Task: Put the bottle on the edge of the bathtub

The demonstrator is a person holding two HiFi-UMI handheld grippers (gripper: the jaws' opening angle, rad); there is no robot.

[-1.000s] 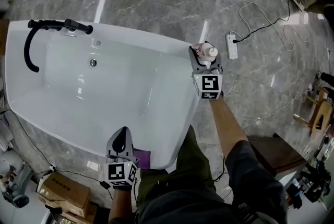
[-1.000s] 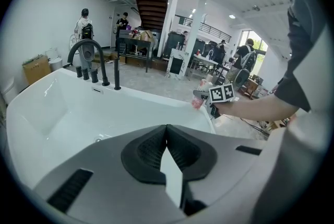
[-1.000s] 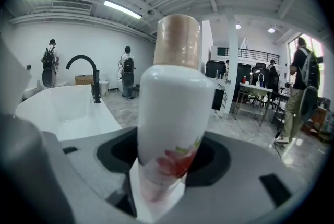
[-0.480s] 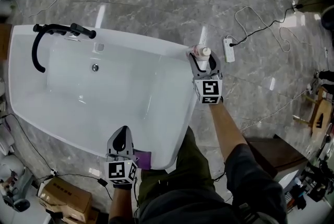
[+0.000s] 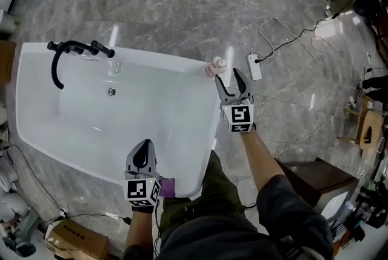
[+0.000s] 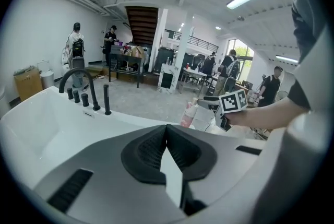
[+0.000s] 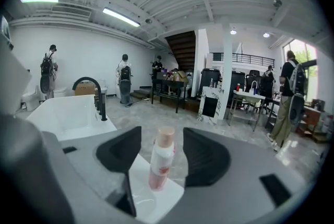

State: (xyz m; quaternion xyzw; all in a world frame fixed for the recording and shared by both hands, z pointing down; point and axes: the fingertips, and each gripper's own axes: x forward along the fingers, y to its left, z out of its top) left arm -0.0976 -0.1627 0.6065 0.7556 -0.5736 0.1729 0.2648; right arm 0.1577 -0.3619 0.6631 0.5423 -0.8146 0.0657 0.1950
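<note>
A small pink-and-white bottle (image 5: 215,65) stands upright on the far right corner of the white bathtub's rim (image 5: 182,60). In the right gripper view the bottle (image 7: 161,164) rises free between the spread jaws, touching neither. My right gripper (image 5: 233,78) is open and sits just right of the bottle, off the tub. My left gripper (image 5: 143,157) is shut with nothing in it, over the tub's near rim. In the left gripper view the bottle (image 6: 188,114) shows beside the right gripper (image 6: 209,105).
A black curved tap (image 5: 68,54) stands at the tub's far left end. A white power strip (image 5: 254,66) and cables lie on the marble floor right of the tub. A purple thing (image 5: 168,186) lies at the near rim. A cardboard box (image 5: 79,246) sits at the lower left.
My right gripper has opened, let go of the bottle and drawn back toward me. The bottle now stands alone on the rim. The left gripper has stayed put.
</note>
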